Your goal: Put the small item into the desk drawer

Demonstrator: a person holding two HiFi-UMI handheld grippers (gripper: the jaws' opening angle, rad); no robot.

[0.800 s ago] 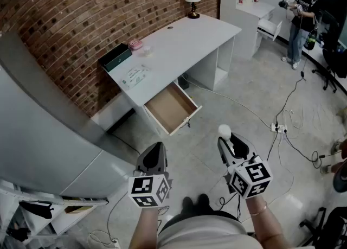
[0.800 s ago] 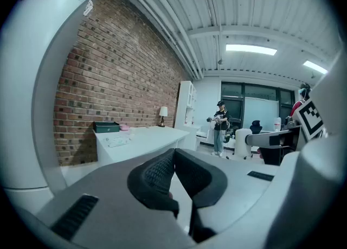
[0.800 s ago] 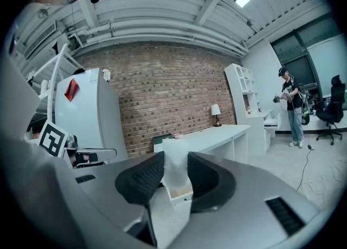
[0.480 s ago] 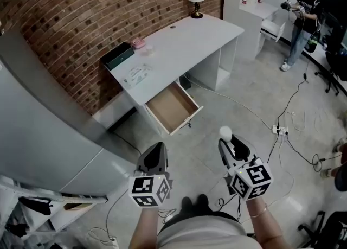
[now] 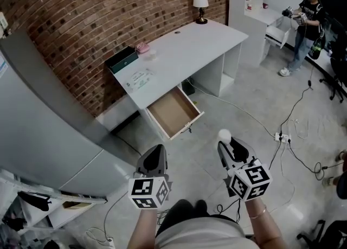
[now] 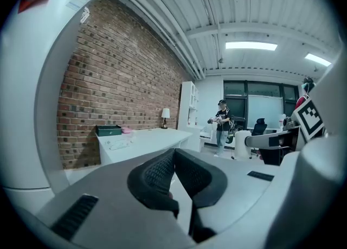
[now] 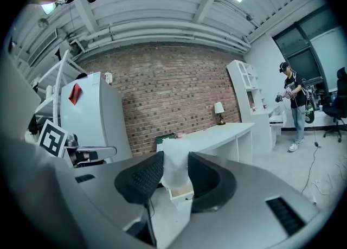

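Your right gripper (image 5: 229, 142) pinches the small white item (image 5: 224, 133), the open drawer (image 5: 171, 113) under the desk's (image 5: 184, 52) front edge lies ahead and leftward, and your left gripper (image 5: 154, 150) stays out of it, jaws pressed together, empty.

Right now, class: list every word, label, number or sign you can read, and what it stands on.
None readable.
Sheet on the desk: print too small.
Red label on the white appliance: blurred.
Left cube, right cube: square patterns only, no letters.
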